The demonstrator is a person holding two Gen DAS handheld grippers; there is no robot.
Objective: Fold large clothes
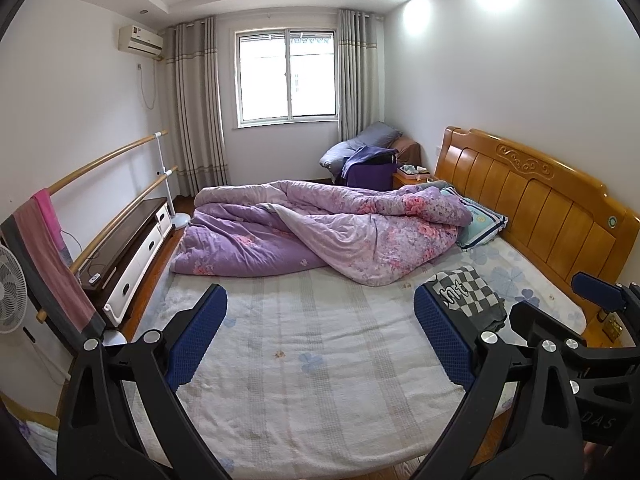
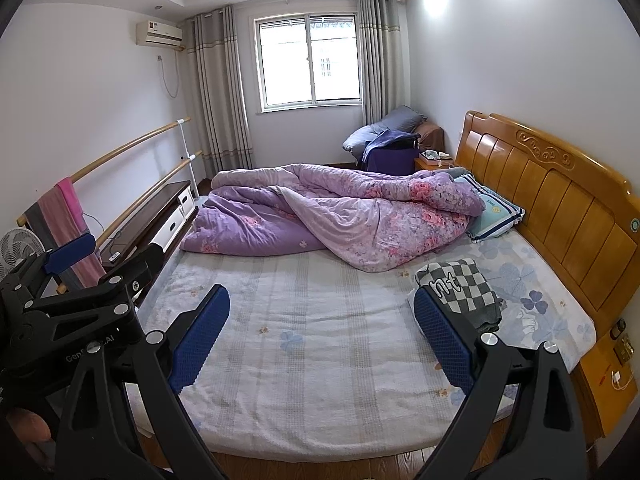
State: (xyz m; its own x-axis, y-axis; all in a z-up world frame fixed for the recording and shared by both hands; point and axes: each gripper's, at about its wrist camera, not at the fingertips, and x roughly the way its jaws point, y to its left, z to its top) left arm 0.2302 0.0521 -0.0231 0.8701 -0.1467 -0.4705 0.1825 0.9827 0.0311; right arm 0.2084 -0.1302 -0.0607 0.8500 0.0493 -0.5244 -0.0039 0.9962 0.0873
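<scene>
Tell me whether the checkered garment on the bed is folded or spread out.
Folded: the checkered garment lies as a compact stacked bundle near the headboard, with layered edges showing.

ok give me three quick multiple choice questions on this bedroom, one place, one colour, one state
1. Where does the folded black-and-white checkered garment lie?
A. on the bed near the wooden headboard
B. on the wall-side wooden rails
C. on the floor

2. What is the main colour of the crumpled floral quilt?
A. green
B. purple
C. yellow

3. How do the jaws of the left gripper and the right gripper stand?
A. both shut on cloth
B. one open, one shut
C. both open, holding nothing

Answers: 1 A, it rests on the mattress by the headboard; 2 B, purple cloth with pink flowers; 3 C, each wrist view shows only bare bedsheet between the wide-apart blue pads.
</scene>
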